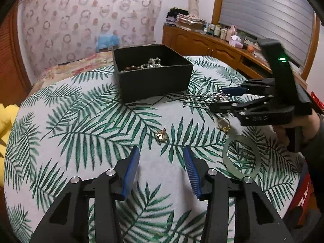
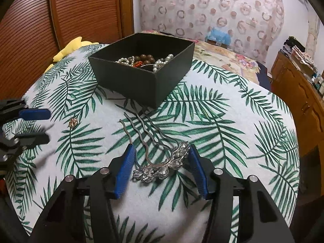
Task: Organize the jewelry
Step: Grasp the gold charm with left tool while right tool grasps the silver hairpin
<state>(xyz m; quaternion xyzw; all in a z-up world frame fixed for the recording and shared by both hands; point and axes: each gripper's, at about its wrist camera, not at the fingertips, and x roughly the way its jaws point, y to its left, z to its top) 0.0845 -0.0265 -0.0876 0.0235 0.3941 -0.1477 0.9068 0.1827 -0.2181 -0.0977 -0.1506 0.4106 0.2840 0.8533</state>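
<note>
Left wrist view, sweeping left to right. Yellow plush [image 1: 5, 119] peeking in at 9 o'clock, off the edge of the leaf-print cloth [image 1: 81, 121]. Left gripper [image 1: 161, 149] at 6 o'clock, jaws apart, nothing between them, hovering over the cloth. Small gold charm [image 1: 161, 136] lying just past the tips at 12 o'clock from them, not touched. Black box [image 1: 154, 79] further out at 12, open top, pearls and brown beads inside. Gold ring [image 1: 223, 124] at about 2 o'clock from the left tips, pale green bangle [image 1: 225, 151] flat on the cloth at 3, just below the ring. Right gripper [image 1: 217, 99] coming in from 3 o'clock, held by a hand [image 1: 303, 121], green light on its body.

Right wrist view: same charm at 9 o'clock beside the left gripper's tips. Silver hair comb [image 2: 160, 162] dead centre, flat on the cloth, tines aimed at 11 toward the box, jewelled head nearest the camera. Right jaws apart, straddling the comb, pads right up against both ends of it. Can't tell if actually squeezing yet.
</note>
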